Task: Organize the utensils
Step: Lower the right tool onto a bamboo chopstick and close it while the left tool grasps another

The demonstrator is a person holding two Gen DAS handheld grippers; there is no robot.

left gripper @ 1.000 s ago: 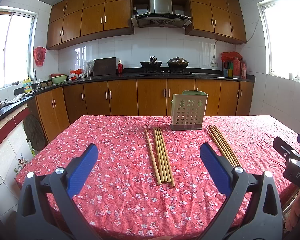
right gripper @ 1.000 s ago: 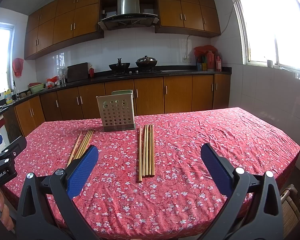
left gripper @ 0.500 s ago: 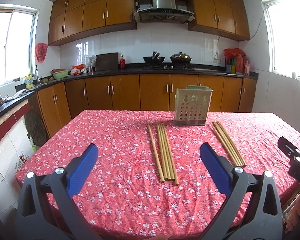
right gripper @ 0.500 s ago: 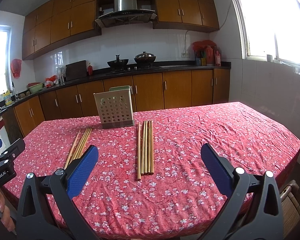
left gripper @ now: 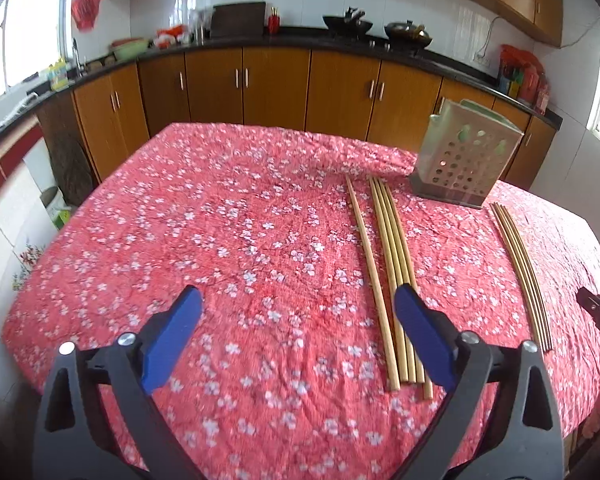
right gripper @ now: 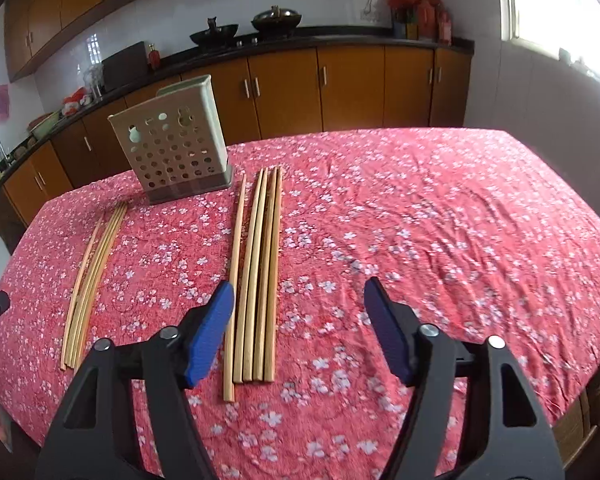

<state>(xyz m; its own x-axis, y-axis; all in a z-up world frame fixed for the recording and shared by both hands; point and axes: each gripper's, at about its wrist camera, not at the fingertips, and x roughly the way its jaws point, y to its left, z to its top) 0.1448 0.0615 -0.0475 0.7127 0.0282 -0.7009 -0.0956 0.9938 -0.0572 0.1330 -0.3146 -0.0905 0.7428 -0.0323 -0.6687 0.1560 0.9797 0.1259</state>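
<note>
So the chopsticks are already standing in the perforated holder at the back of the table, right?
No. The holder is at the back, but both bundles of chopsticks lie flat on the tablecloth, as the right wrist view shows.

There is one utensil holder with holes, standing on one red flowered tablecloth. Left of the holder lie four chopsticks in a bunch. Right of the holder lie five more chopsticks, side by side.
</note>
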